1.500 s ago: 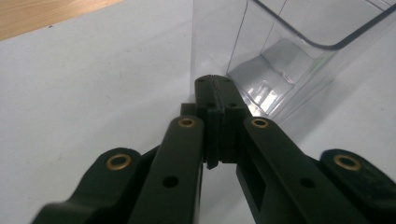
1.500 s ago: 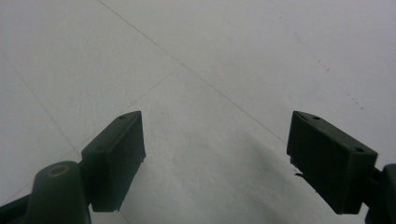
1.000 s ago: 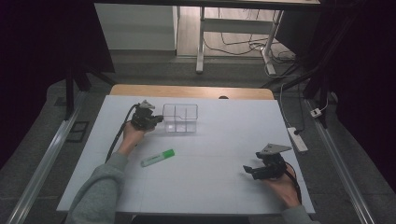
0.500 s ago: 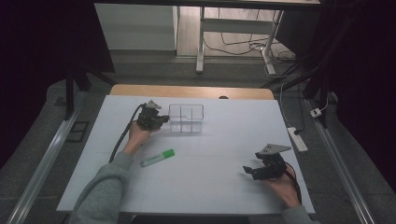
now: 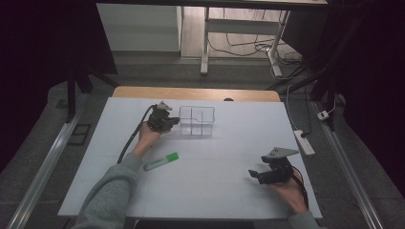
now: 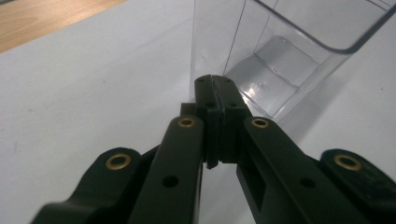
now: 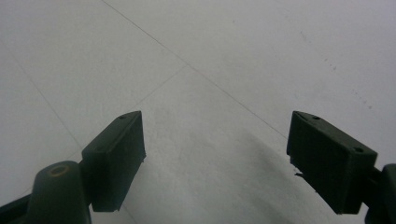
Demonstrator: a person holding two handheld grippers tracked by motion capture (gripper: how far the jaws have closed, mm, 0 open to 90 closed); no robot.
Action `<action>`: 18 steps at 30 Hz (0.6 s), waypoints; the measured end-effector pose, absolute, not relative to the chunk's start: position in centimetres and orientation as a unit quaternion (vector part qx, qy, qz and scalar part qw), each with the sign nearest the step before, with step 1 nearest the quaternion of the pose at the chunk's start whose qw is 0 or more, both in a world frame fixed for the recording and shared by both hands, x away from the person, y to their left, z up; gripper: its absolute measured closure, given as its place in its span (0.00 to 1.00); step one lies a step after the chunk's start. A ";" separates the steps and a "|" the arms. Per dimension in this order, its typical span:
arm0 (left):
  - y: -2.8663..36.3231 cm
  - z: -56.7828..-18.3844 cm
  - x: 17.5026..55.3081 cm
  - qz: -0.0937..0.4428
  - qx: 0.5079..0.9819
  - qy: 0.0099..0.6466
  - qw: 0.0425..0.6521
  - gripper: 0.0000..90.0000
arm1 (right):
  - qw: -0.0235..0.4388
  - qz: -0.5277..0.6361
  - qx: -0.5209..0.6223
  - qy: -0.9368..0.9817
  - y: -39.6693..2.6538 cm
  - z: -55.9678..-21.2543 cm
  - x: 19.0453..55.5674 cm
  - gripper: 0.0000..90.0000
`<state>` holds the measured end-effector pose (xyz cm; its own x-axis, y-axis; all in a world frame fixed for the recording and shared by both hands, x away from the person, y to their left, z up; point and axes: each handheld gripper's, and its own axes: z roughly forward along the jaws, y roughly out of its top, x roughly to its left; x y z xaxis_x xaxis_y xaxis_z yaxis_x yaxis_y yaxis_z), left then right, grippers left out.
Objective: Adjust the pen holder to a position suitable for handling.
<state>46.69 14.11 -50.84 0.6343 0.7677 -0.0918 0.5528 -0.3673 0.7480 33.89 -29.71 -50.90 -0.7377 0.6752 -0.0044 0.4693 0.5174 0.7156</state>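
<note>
A clear plastic box point(image 5: 197, 121) with compartments stands on the white table top point(image 5: 224, 152), toward the back. My left gripper point(image 5: 175, 122) is at its left side. In the left gripper view my left gripper point(image 6: 213, 83) is shut, its tips set against the near corner of the clear box point(image 6: 289, 60); I see nothing between the jaws. A green marker point(image 5: 161, 161) lies flat on the table beside the left forearm. My right gripper point(image 5: 254, 173) rests near the front right, and in the right gripper view my right gripper point(image 7: 215, 154) stands open over bare table.
A strip of wooden table point(image 5: 196, 93) shows behind the white top. A white power strip point(image 5: 303, 142) lies off the right edge. Metal rails run along both sides on the floor. The left gripper's cable point(image 5: 131, 140) trails back along the forearm.
My left gripper has shifted to the right, and the clear box has slid right with it. The right gripper and the green marker have stayed where they were.
</note>
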 end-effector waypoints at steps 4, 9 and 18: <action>13.0 -50.8 47.0 0.135 0.819 0.396 0.393 0.99 | 0.146 0.360 0.335 0.858 -29.8 -50.8 33.5 0.21; 12.3 -50.7 47.2 0.133 0.821 0.393 0.392 0.99 | 0.146 0.359 0.340 0.857 -30.1 -50.9 33.3 0.21; 13.1 -49.7 46.4 0.133 0.827 0.379 0.393 0.99 | 0.148 0.355 0.341 0.858 -30.3 -50.8 33.3 0.20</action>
<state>46.36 13.11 -49.65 0.6773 0.7316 -0.0772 0.5225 -0.4045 0.7506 33.30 -30.32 -50.84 -0.7232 0.6905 -0.0119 0.4799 0.5147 0.7105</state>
